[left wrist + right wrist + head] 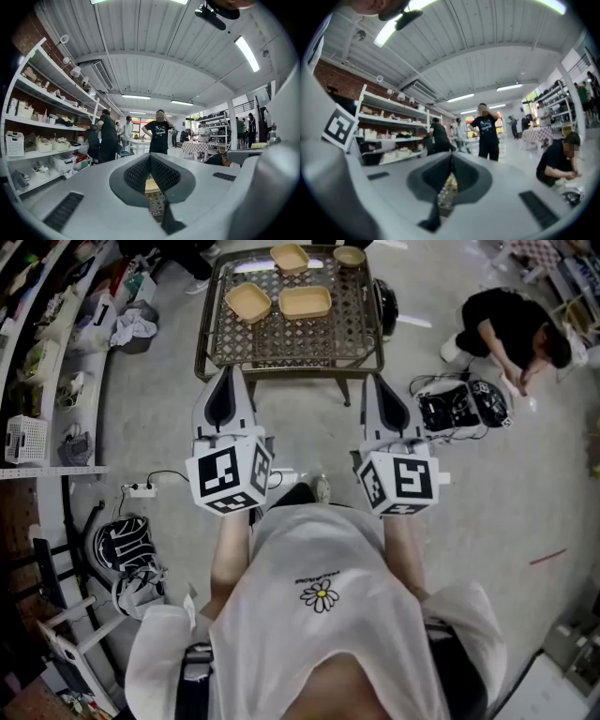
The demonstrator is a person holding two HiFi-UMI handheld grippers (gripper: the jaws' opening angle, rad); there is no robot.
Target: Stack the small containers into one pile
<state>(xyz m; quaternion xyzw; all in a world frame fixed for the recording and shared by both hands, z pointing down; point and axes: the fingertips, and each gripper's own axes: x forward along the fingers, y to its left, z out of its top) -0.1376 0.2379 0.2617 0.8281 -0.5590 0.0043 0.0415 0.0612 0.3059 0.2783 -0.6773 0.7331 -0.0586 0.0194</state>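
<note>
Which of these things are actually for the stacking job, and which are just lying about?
For the job: tan containers, unstacked on the lattice table; left gripper and right gripper, both shut, empty.
Lying about: power strip on the floor; white basket on the shelf; crouching person.

No words, numbers or brands are showing clearly enough to read. The near person's white shirt (319, 615) is carrying a tiny line of print above a daisy, too small to make out. The far standing person's black shirt (158, 132) is showing white lettering, blurred.
</note>
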